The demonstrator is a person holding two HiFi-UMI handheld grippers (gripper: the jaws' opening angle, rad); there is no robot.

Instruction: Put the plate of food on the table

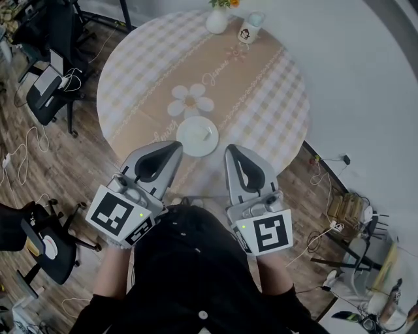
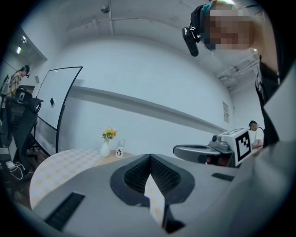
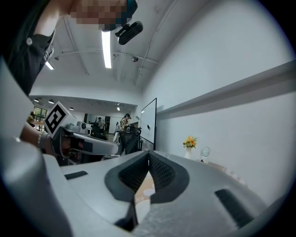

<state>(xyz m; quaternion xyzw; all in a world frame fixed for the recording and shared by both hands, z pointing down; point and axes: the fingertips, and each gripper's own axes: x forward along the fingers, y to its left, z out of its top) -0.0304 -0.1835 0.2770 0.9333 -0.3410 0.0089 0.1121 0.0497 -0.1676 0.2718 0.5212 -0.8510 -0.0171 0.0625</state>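
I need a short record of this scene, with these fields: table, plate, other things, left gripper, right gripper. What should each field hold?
table: round table under a checked cloth with a daisy print
plate: white plate lying on the table near the person's edge; what is on it is too small to tell
other things: vase with flowers and mug, side by side at the far edge
left gripper: jaws together, nothing between them, not holding the plate
right gripper: jaws together, empty
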